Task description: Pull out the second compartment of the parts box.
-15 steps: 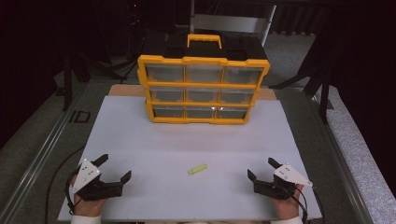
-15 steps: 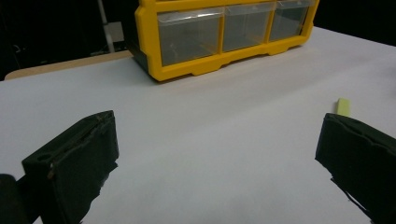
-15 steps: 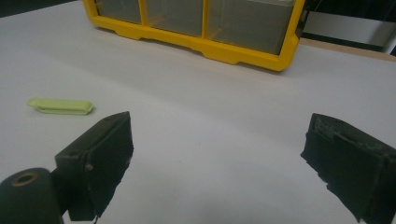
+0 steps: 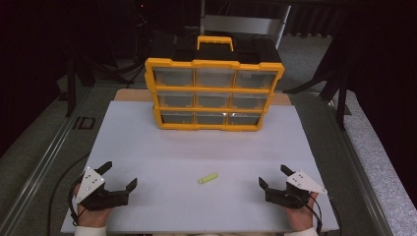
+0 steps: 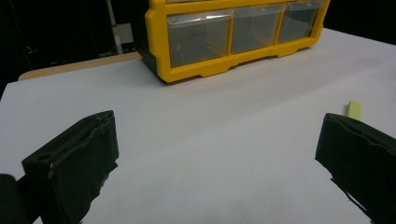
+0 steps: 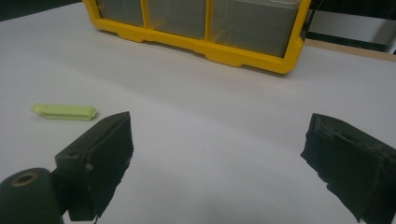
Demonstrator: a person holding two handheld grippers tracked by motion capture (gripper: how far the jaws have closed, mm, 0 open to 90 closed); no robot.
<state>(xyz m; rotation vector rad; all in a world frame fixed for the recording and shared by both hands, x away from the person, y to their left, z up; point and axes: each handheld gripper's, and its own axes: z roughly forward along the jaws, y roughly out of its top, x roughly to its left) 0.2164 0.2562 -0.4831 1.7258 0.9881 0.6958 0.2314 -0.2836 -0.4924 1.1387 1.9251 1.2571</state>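
I hold my left gripper [image 4: 119, 178] and right gripper [image 4: 274, 177] low at the near edge of the white table [image 4: 147, 147], both with jaws spread wide and nothing between them. The small lime-green plastic piece [image 4: 208, 178] lies flat on the bare surface between the two tools, well apart from each and a little nearer my right one; in the right gripper view it sits just beyond the left-hand jaw [image 6: 65, 111]. The risk, as I judge it, lies in how thin and light the piece looks: jaws closing from above may skid it across the smooth board or pinch it at one end so it flips away, and a low approach may scrape the table itself. Nothing stands between the grippers and the piece. The yellow drawer organizer [image 4: 214, 96] stands at the far side, its nine clear drawers shut, well away from the piece; a pale chair [image 4: 241, 22] waits behind it.
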